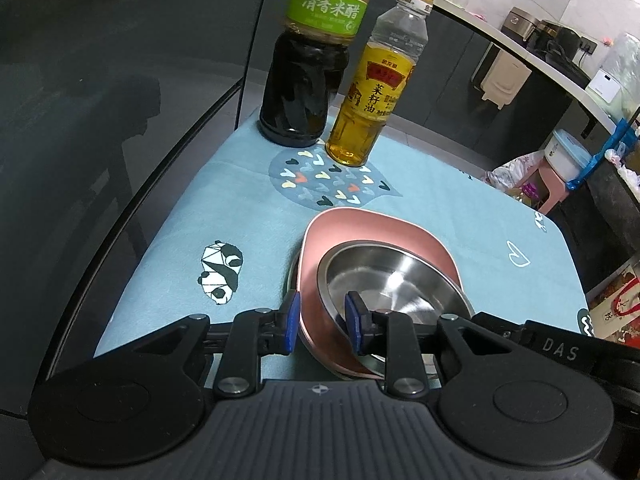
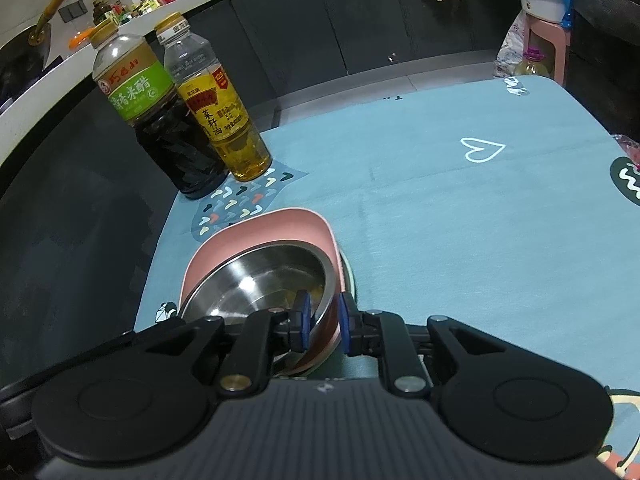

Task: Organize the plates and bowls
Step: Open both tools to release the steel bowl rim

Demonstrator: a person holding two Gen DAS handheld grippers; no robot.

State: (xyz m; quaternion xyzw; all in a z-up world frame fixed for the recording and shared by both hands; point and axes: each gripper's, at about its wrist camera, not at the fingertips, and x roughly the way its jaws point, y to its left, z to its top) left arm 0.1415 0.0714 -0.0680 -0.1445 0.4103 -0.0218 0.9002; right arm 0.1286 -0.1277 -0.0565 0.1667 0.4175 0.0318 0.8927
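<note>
My left claw [image 1: 322,322] nipped on pink bowl [image 1: 316,240] wall, lower centre of frame, my right claw [image 2: 323,320] pinching the opposite wall, steel bowl [image 1: 384,280] nested inside, blue mat [image 1: 460,220] beneath, vinegar bottle [image 1: 308,72] and oil bottle [image 1: 372,92] upper centre.

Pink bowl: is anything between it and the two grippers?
Nothing visible. The left gripper and the right gripper each straddle the wall of the pink bowl, with the steel bowl nested inside it. The two bottles stand farther back, out of the way.
</note>
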